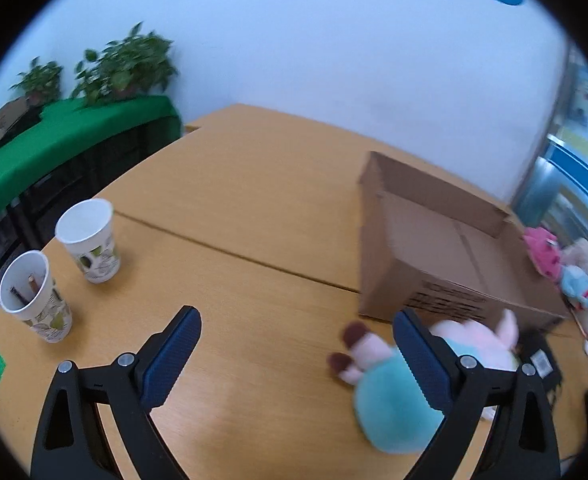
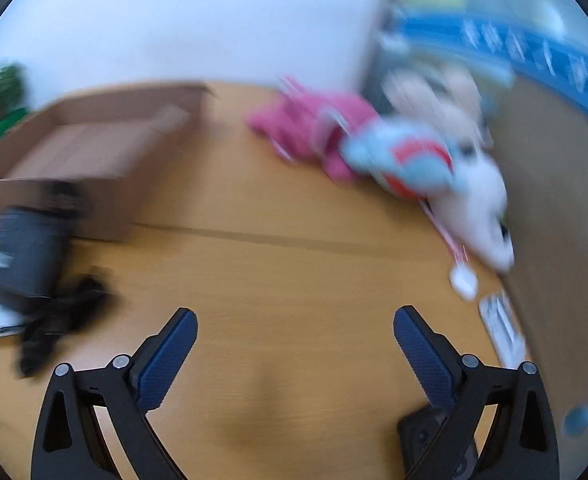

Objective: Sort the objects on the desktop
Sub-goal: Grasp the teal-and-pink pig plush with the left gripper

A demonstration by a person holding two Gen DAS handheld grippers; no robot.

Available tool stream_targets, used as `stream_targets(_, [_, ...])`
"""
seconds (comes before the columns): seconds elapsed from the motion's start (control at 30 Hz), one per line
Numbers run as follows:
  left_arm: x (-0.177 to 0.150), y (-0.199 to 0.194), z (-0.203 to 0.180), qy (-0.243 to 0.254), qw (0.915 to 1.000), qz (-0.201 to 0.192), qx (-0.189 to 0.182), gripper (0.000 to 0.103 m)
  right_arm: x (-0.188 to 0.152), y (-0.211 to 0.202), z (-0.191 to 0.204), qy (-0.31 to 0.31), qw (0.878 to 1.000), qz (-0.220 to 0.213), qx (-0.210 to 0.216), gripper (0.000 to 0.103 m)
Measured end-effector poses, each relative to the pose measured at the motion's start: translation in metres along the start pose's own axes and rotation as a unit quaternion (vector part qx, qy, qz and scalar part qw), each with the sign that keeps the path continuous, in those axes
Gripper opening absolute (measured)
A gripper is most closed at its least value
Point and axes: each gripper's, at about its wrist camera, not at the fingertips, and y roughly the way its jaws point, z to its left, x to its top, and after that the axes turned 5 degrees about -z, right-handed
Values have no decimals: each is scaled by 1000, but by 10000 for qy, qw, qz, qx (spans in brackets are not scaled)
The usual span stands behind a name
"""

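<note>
In the left wrist view my left gripper (image 1: 297, 354) is open and empty above the wooden table (image 1: 254, 184). A plush pig in a teal dress (image 1: 389, 396) lies partly behind its right finger (image 1: 423, 364), in front of an open cardboard box (image 1: 445, 248). Two paper cups stand at the left: one empty (image 1: 90, 240), one with pencils (image 1: 34, 296). In the blurred right wrist view my right gripper (image 2: 295, 354) is open and empty. A pile of plush toys, pink (image 2: 313, 132), blue (image 2: 405, 160) and white (image 2: 473, 208), lies ahead to the right. The box (image 2: 94, 152) is at the left.
A dark pouch and black items (image 2: 34, 272) lie at the left in the right wrist view. A dark device (image 2: 429, 440) sits under the right finger. A brown panel (image 2: 561, 220) stands at the right. A green-covered shelf with plants (image 1: 74, 128) is beyond the table's left edge.
</note>
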Motion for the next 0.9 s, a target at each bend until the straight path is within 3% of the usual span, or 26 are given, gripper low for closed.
stream_targets(0.07, [-6, -5, -24, 320, 9988, 35, -356, 101, 22, -35, 36, -39, 9951, -464, 872, 103])
stream_targets(0.17, [-20, 12, -46, 460, 9969, 285, -572, 101, 52, -59, 100, -120, 9755, -738, 2071, 103])
stream_targets(0.27, [-32, 40, -43, 164, 9941, 705, -803, 101, 68, -65, 172, -349, 9555, -926, 2781, 103])
stream_targets(0.37, [-42, 51, -28, -285, 9894, 863, -1133, 100, 66, -52, 250, -643, 9370, -643, 3373, 103])
stream_targets(0.5, [-50, 57, -19, -587, 9816, 1010, -1513, 100, 54, -19, 320, -927, 9369, -83, 3369, 103])
stream_targets(0.6, [-55, 64, -17, -728, 9747, 1163, -1763, 100, 47, 14, 345, -747, 9405, 396, 3292, 103])
stream_targets(0.67, [-56, 66, -17, -732, 9730, 1187, -1841, 98, 43, 27, 353, -576, 9351, 609, 3444, 103])
stream_targets(0.77, [-57, 66, -18, -814, 9664, 1189, -2129, 85, 41, 24, 358, -725, 9353, 512, 3427, 102])
stream_targets(0.9, [-57, 61, -29, -607, 9703, 1138, -2045, 76, 51, 26, 368, -836, 9353, 578, 3388, 100])
